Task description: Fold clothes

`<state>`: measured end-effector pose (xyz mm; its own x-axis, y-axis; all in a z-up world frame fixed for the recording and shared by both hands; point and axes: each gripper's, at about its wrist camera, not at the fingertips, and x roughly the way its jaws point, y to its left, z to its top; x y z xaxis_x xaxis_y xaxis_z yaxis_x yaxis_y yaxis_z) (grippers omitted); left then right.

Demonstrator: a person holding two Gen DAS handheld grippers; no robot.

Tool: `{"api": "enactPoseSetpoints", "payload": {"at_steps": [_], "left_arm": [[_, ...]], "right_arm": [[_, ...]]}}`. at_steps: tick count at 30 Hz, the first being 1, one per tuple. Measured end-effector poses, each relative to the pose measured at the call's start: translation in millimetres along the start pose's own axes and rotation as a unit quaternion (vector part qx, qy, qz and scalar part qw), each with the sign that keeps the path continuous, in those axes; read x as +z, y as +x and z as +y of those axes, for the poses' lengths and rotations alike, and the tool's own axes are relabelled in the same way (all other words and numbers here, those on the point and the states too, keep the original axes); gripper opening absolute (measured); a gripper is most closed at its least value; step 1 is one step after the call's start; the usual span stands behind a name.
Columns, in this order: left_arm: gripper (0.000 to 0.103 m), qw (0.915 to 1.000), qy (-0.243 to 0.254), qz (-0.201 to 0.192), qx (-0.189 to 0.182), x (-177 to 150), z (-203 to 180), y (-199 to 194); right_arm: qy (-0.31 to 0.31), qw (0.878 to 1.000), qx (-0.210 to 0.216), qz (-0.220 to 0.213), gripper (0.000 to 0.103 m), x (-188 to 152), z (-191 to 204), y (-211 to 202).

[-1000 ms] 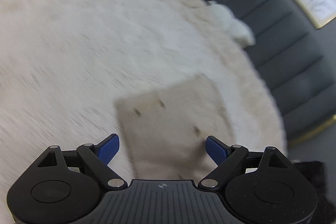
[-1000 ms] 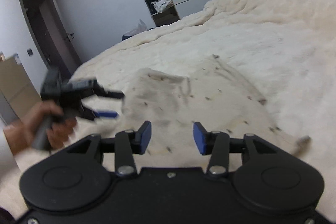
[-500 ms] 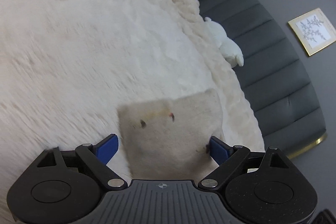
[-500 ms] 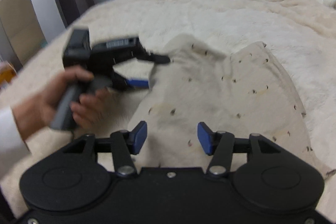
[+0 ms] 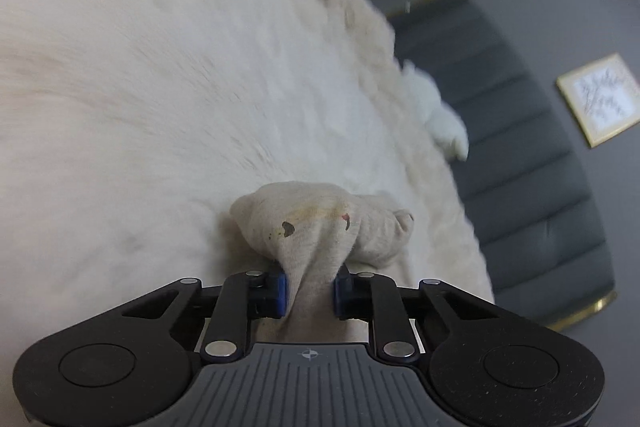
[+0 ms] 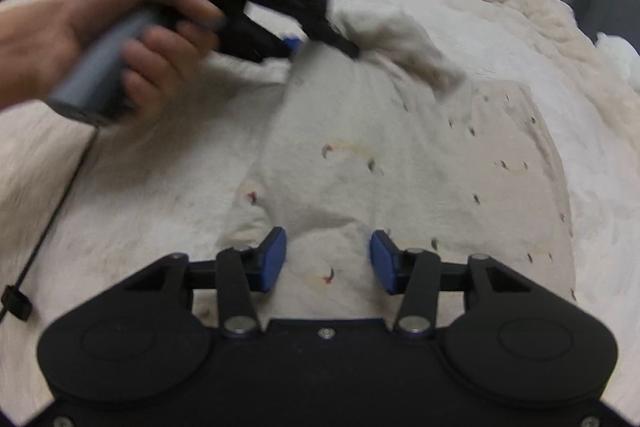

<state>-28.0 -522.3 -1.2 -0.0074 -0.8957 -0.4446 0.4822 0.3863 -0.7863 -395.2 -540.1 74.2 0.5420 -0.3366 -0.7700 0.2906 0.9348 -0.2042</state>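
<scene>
A cream garment with small dark and red marks point(image 6: 400, 163) lies spread on the bed. In the left wrist view one end of the garment point(image 5: 312, 223) is bunched up, and my left gripper point(image 5: 310, 291) is closing on it with both blue pads pressing the cloth. The right wrist view shows that same left gripper point(image 6: 324, 43) in a person's hand point(image 6: 120, 35), pinching the garment's far edge. My right gripper point(image 6: 328, 259) hovers low over the near edge. Its jaws are closing, with cloth between the pads but not gripped.
A fluffy cream bedcover point(image 5: 140, 67) lies under everything. A grey padded headboard point(image 5: 520, 167) with a white plush toy point(image 5: 436, 111) against it stands to the right, and a framed picture point(image 5: 600, 99) hangs beyond. A black cable point(image 6: 40, 227) trails on the left.
My left gripper's jaws went from wide apart to closed on the garment's end, bunching it. My right gripper moved in closer over the garment's near edge.
</scene>
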Motion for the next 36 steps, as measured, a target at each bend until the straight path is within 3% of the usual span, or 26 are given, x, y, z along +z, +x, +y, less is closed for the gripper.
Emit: {"api": "enactPoseSetpoints", "payload": {"at_steps": [3, 4, 8, 9, 10, 11, 12, 13, 14, 17, 19, 21, 23, 28, 32, 33, 34, 36], "left_arm": [[0.018, 0.9951, 0.025, -0.068, 0.067, -38.5, -9.6, -73.3], [0.022, 0.9928, 0.043, -0.075, 0.083, -50.0, -12.4, -91.4], [0.034, 0.9858, 0.114, -0.061, 0.107, -70.2, -9.3, -138.1], [0.046, 0.9826, 0.140, -0.054, 0.109, -66.1, -5.7, -148.1], [0.057, 0.9793, 0.166, -0.047, 0.105, -60.8, -3.7, -155.3], [0.059, 0.9755, 0.192, -0.041, 0.100, -55.4, -1.8, -162.1], [0.062, 0.9647, 0.241, -0.043, 0.096, -43.2, -0.8, -172.5], [0.072, 0.9604, 0.261, -0.038, 0.089, -34.1, 1.8, -177.2], [0.074, 0.9565, 0.279, -0.031, 0.080, -25.3, 4.6, -181.5], [0.082, 0.9519, 0.305, 0.021, 0.015, 12.7, 11.3, -174.7], [0.084, 0.9533, 0.290, 0.073, -0.041, 36.2, 20.7, -153.8], [0.084, 0.9501, 0.261, 0.136, -0.102, 61.4, 34.1, -123.7], [0.084, 0.9468, 0.247, 0.164, -0.125, 68.8, 41.7, -108.7], [0.080, 0.9204, 0.236, 0.244, -0.194, 80.4, 51.6, -59.1], [0.061, 0.8980, 0.237, 0.304, -0.213, 70.2, 56.9, -30.9], [0.052, 0.8962, 0.231, 0.313, -0.213, 68.3, 60.9, -28.7], [0.036, 0.8970, 0.220, 0.318, -0.213, 68.3, 66.5, -27.8], [0.025, 0.9009, 0.184, 0.329, -0.214, 69.7, 81.7, -27.6]], "right_arm": [[-0.041, 0.998, 0.031, -0.030, 0.048, -21.5, 2.6, -17.1], [-0.053, 0.997, 0.041, -0.040, 0.049, -28.5, 3.2, -22.1], [-0.061, 0.993, 0.077, -0.058, 0.051, -56.1, -7.3, -36.6], [-0.054, 0.993, 0.086, -0.061, 0.051, -57.9, -10.1, -39.3], [-0.048, 0.993, 0.091, -0.063, 0.051, -57.9, -12.3, -41.3], [-0.042, 0.992, 0.097, -0.064, 0.052, -57.7, -14.5, -43.2], [-0.038, 0.992, 0.101, -0.066, 0.052, -56.7, -16.0, -45.7], [-0.035, 0.992, 0.105, -0.067, 0.053, -55.6, -17.6, -48.4], [-0.030, 0.992, 0.104, -0.072, 0.053, -55.1, -18.3, -52.6], [-0.025, 0.991, 0.113, -0.073, 0.058, -48.7, -19.2, -57.8], [-0.017, 0.990, 0.120, -0.072, 0.058, -41.8, -17.0, -59.3], [-0.002, 0.989, 0.129, -0.072, 0.058, -36.7, -13.6, -56.9], [0.006, 0.989, 0.132, -0.071, 0.058, -32.4, -9.3, -54.6], [0.020, 0.989, 0.131, -0.069, 0.058, -28.3, -5.5, -48.0], [0.024, 0.990, 0.126, -0.061, 0.058, -25.9, 1.4, -35.4], [0.024, 0.990, 0.126, -0.059, 0.059, -25.8, 3.2, -32.4], [0.023, 0.991, 0.120, -0.059, 0.060, -28.3, 6.0, -25.9], [0.028, 0.991, 0.121, -0.053, 0.060, -31.3, 5.9, -18.3]]}}
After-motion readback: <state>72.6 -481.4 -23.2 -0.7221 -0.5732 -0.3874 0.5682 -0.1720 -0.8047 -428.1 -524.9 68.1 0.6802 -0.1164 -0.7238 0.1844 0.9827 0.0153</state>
